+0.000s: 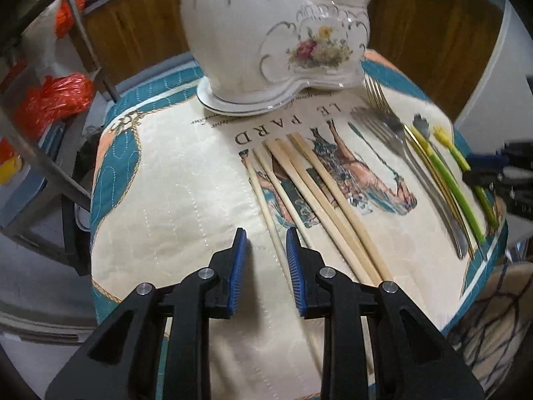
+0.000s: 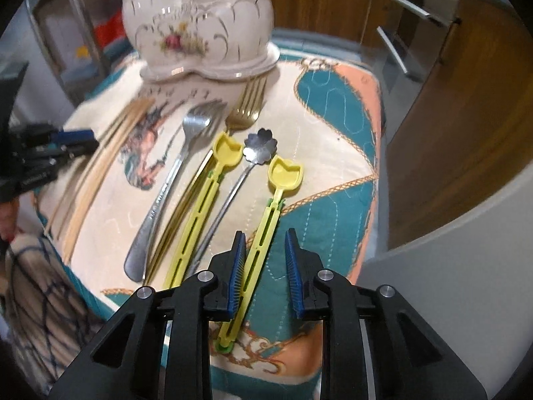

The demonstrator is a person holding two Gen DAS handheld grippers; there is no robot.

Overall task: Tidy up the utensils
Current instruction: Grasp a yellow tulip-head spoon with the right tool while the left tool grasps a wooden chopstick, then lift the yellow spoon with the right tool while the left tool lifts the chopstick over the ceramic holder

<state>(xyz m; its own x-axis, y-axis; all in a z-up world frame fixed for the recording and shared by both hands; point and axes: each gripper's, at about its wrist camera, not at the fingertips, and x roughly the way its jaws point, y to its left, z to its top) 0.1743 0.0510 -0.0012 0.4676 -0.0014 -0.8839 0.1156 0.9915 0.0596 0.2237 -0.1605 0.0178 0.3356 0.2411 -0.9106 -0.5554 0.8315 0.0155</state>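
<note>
Several wooden chopsticks (image 1: 319, 200) lie side by side on the quilted mat (image 1: 186, 173). My left gripper (image 1: 266, 233) is open, its jaws either side of the leftmost chopstick (image 1: 266, 206). A white floral two-cup ceramic holder (image 1: 266, 33) stands at the far edge. In the right wrist view a silver fork (image 2: 173, 173), a gold fork (image 2: 246, 106), a flower-headed metal spoon (image 2: 260, 148) and two yellow plastic spoons (image 2: 213, 193) lie in a row. My right gripper (image 2: 265, 235) is open over the handle of the right yellow spoon (image 2: 266, 226).
Wooden cabinets (image 2: 449, 133) stand behind and to the right of the table. Orange bags (image 1: 56, 100) and a metal frame sit to the left. The holder also shows in the right wrist view (image 2: 200, 26). A patterned cloth (image 2: 43, 293) hangs at the near edge.
</note>
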